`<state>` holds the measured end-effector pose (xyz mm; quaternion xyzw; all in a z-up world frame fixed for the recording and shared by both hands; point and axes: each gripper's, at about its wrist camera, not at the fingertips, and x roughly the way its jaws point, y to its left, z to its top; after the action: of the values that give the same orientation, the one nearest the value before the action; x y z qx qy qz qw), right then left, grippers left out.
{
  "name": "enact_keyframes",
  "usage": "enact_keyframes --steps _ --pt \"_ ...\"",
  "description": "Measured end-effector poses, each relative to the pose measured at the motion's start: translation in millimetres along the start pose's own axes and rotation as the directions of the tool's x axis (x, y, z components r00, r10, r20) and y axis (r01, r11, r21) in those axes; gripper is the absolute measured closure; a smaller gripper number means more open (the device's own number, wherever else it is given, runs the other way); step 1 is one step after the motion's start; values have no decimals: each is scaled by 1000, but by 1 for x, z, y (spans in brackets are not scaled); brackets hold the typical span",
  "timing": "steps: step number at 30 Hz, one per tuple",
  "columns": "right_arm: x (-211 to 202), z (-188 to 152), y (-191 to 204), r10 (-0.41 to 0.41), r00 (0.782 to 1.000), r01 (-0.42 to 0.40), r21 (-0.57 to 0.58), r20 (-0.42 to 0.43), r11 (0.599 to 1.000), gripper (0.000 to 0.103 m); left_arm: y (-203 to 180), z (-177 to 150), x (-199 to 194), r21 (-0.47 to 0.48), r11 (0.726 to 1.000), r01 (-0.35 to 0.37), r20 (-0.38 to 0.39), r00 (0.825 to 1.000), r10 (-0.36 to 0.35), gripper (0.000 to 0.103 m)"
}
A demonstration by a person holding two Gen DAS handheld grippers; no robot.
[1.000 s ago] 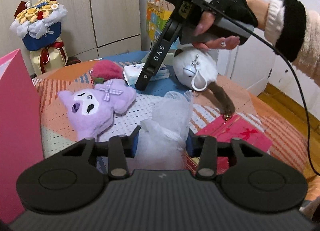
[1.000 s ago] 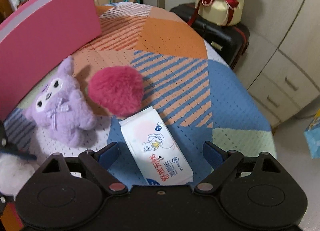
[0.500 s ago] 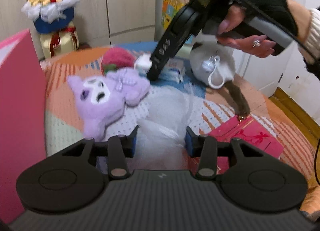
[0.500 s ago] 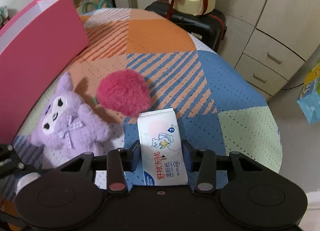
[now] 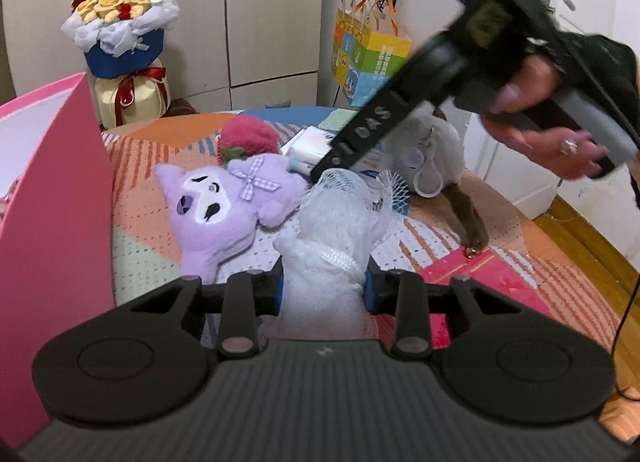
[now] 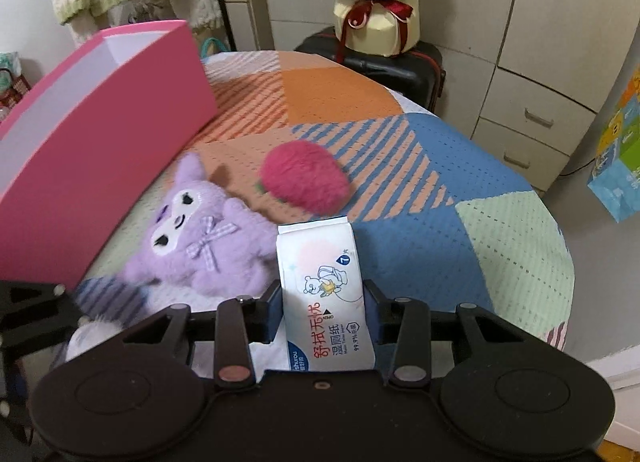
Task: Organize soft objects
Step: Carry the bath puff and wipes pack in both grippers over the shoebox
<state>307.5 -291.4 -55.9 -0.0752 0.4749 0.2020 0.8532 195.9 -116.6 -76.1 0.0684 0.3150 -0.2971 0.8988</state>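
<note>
So the left tongs [image 5: 323,289] are closing, squeezed onto a white mesh pouf [image 5: 336,221] that sticks up between the pads, just in front of the purple plush [image 5: 224,207] lying on the patchwork worktop [image 6: 460,189]. Over on the other side, the right tongs [image 6: 322,312] are clamped on a white wet-wipes pack [image 6: 324,286], held just above the cloth next to the red fuzzy strawberry [image 6: 306,177]. Pink box [image 6: 100,129] sits open off to the left.

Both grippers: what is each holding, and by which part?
Left gripper is closing on the white mesh pouf, at its near end. Right gripper grips the wet-wipe pack across its long sides.
</note>
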Motion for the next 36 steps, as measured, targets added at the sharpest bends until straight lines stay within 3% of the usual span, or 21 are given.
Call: enact_keyframes --steps 6,18,29,36 --pt "-23 -21 18 -8 999 8 -13 35 1000 57 2 -2 -11 -50 996 67 -17 998 -68 70" --pt "-62 -65 55 -8 997 11 -48 74 999 57 0 -20 -46 -77 995 56 -61 996 -61 70" --pt "-85 -109 103 107 991 -102 -70 78 992 57 7 -49 -74 -68 998 5 -160 987 -16 70" --pt "-105 -121 135 190 978 -184 -80 88 980 57 14 -58 -108 -84 996 33 -191 980 -49 70"
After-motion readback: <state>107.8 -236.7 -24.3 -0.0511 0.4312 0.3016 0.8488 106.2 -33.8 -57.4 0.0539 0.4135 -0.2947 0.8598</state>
